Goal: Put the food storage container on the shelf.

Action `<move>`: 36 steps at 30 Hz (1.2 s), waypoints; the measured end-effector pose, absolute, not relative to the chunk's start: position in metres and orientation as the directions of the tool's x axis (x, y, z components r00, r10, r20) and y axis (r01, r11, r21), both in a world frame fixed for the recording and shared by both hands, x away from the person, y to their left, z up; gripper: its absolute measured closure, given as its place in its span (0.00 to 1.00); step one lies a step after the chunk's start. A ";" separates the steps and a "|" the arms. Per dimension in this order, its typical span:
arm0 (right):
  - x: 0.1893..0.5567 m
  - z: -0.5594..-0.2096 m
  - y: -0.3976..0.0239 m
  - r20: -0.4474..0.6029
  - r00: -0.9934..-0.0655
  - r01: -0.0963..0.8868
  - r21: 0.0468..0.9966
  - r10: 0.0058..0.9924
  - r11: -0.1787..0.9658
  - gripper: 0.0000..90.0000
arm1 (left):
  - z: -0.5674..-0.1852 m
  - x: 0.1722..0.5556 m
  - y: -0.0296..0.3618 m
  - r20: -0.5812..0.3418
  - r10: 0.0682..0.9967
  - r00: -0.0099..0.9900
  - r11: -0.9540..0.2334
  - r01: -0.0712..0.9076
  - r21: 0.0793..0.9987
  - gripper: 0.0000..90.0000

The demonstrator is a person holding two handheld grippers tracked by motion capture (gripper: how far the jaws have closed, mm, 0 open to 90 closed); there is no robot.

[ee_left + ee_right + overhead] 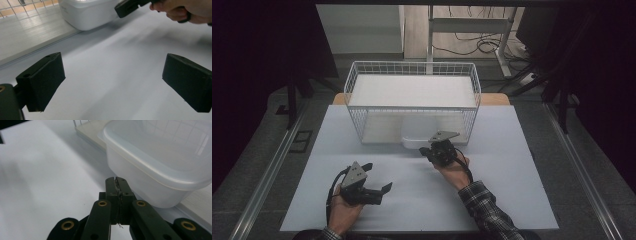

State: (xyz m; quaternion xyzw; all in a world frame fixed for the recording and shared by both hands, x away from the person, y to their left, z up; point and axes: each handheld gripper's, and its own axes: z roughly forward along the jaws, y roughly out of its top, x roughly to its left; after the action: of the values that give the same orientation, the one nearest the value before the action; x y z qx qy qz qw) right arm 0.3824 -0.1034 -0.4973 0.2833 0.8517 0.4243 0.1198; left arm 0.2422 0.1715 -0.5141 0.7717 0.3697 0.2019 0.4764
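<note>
White plastic tub (pixel 160 162), translucent, sitting just ahead of the right gripper (pixel 431 148) and slightly to its right, half under the near edge of the wire basket (pixel 412 70). Resting on the pale table sheet (pixel 422 200), rim up, near wall close to the gripper's tip but seemingly not touching. Right gripper's jaws pressed flat together with nothing between them, tip low over the sheet beside the tub's base. Seen in the left gripper view as well: tub (pixel 87 13) far ahead and to the left, right gripper's dark tip (pixel 127 7) alongside it, right hand (pixel 182 10) behind.

Left gripper (pixel 377 192) well apart from the tub, nearer the person, off to the left. Jaws spread wide, empty, bare sheet (pixel 112 75) between them. No earlier picture to compare. Basket standing beyond both grippers, white board (pixel 412 90) lying inside it.
</note>
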 end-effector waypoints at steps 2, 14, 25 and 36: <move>0.384 -0.499 -0.102 0.034 -0.808 0.383 0.788 0.588 0.482 0.98 | -0.515 0.239 0.170 -0.024 0.757 0.653 -0.290 0.370 0.883 0.04; 0.401 -0.504 -0.097 0.038 -0.792 0.398 0.789 0.609 0.469 0.99 | -0.520 0.233 0.163 0.026 0.740 0.672 -0.354 0.356 0.865 0.04; 0.417 -0.500 -0.093 0.054 -0.775 0.417 0.792 0.630 0.445 0.99 | -0.520 0.234 0.164 0.012 0.742 0.670 -0.339 0.359 0.870 0.04; 0.431 -0.498 -0.089 0.051 -0.755 0.427 0.795 0.654 0.430 0.99 | -0.522 0.236 0.163 0.008 0.741 0.671 -0.344 0.370 0.863 0.05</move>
State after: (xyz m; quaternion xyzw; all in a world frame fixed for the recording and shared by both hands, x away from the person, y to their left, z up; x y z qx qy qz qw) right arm 0.4315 -0.0886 -0.4978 0.3238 0.8350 0.4243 0.1338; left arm 0.2355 0.1631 -0.5222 0.7937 0.3500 0.2050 0.4534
